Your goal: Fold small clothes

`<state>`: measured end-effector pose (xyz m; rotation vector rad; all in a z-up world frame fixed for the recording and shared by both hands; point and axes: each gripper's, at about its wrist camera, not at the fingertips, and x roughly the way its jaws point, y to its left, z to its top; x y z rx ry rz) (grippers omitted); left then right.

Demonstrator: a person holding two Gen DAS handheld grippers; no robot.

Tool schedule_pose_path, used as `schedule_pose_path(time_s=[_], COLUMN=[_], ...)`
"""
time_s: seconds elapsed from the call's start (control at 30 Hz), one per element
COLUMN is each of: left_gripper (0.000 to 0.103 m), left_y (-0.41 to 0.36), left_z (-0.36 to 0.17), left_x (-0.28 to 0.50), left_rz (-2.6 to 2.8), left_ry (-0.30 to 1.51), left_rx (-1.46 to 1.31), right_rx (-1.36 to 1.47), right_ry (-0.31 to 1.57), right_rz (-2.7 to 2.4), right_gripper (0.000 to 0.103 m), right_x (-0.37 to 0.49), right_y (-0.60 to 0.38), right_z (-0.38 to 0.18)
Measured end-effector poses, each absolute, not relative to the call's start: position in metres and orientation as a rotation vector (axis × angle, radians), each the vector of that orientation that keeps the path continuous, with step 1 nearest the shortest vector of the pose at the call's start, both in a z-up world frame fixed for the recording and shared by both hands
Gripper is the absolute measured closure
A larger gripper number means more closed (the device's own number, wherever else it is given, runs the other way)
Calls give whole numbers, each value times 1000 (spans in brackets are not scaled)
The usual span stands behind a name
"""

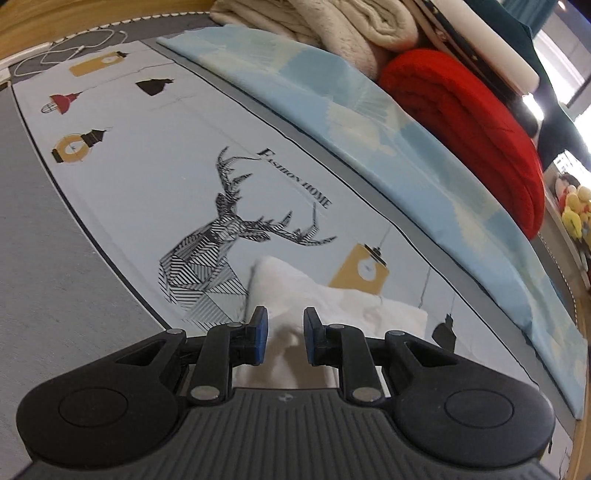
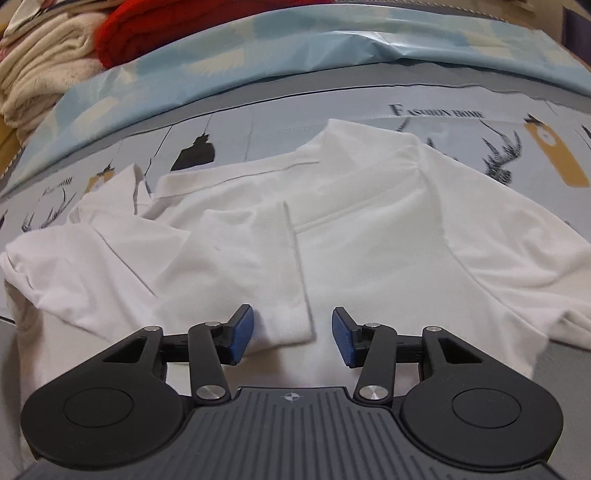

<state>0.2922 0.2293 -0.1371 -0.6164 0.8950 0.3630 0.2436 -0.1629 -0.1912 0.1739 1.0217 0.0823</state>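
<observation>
A small white shirt (image 2: pixel 369 236) lies spread on the printed tablecloth, with one sleeve folded in over the body and its hem edge near the middle. My right gripper (image 2: pixel 293 334) is open just above the shirt, its blue pads either side of the folded flap's lower corner. In the left wrist view only a bunched white part of the shirt (image 1: pixel 314 295) shows. My left gripper (image 1: pixel 285 336) is open with a narrow gap, hovering over that cloth; nothing is pinched.
The tablecloth (image 1: pixel 155 177) carries a deer print (image 1: pixel 229 236) and lamp pictures. A light blue sheet (image 1: pixel 406 155) lies along the far side. Stacked on it are a red knit (image 1: pixel 472 122) and cream blankets (image 1: pixel 332 26). A white cable (image 1: pixel 74 48) lies at the far left.
</observation>
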Motion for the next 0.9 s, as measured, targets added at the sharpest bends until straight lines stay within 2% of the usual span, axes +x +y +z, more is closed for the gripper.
schedule_pose_path(time_s=[0.03,0.07,0.23,0.43,0.5,0.6,0.67,0.83,0.9], left_gripper=[82,82,82,80,75,75,75,73,79], left_y=[230,233,237,230,221,202,191,172,173], left_z=[-139,-139,-142,-150,-156,-167,-172,-194,-206], left_x=[294,294,297,296,297,297,297,296,292], left_rz=[368,371,359,306,267,191,145,107,143], left_ry=[898,900,910,950,981,1034,1060,1192,1252], left_rx=[-621,-626,-628,-614,-592,-545,-531,-475,-439], right_rx=[155,127,147,110,81,164,265,276,260], right_ry=[1010,996,903,512,555,760,832,822,854], right_rz=[98,117,126,8,-80,-217,-225,-171,-202], right_gripper=[68,84,99,100,100,99,99,99,99], right_x=[244,244,238,205,206,220,225,230,234], right_y=[-160,-154,-159,-202,-222,-268,-290,-290,-291], right_z=[-192,-191,-167,-88,-91,-129,-147,-145,-149])
